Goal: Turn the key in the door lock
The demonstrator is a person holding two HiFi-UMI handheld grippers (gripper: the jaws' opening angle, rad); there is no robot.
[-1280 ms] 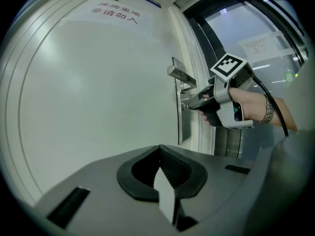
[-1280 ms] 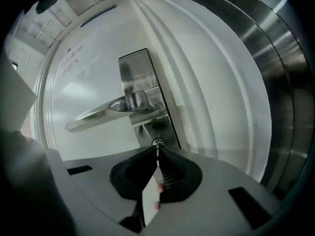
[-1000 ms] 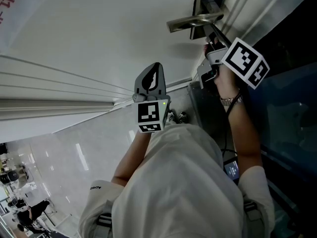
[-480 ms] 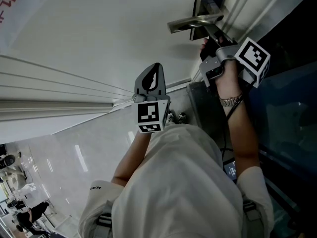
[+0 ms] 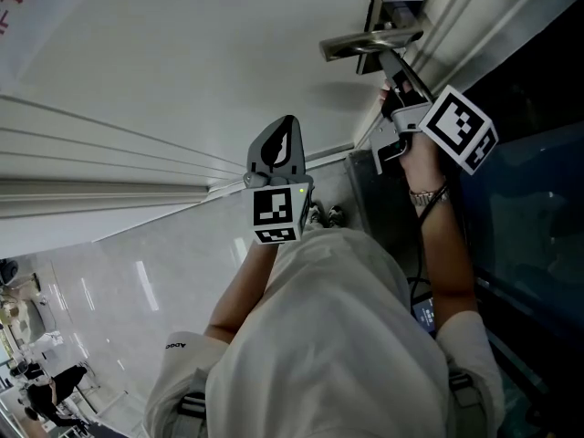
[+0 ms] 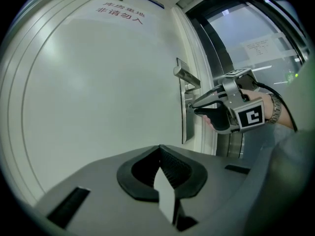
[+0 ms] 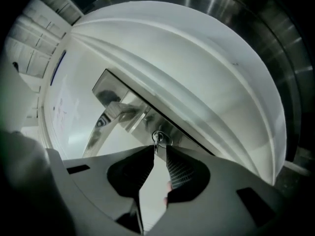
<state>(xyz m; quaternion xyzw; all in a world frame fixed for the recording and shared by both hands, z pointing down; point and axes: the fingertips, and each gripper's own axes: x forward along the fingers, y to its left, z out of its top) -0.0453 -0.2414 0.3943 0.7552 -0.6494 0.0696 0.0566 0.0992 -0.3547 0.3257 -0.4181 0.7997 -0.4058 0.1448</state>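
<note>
Right tongs (image 7: 160,148) point level at the key (image 7: 157,137), seated in the lock plate (image 7: 173,132) under the lever handle (image 5: 370,42), apparently aligned so a wrist roll turns it. The pads have just been opening and stand narrowly apart, with the key head at their mouth, unpressed. Left tongs (image 6: 160,149), closed and empty, hang clear of the door (image 6: 98,92).

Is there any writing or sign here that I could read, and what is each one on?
"库房重地 非请勿入", as far as I can tell: red characters in two rows on the white door.
Paper notice on the glass panel: too blurred to read.
Small print on the sleeve: too small to read.
Marker cube: square pattern only, no words.
</note>
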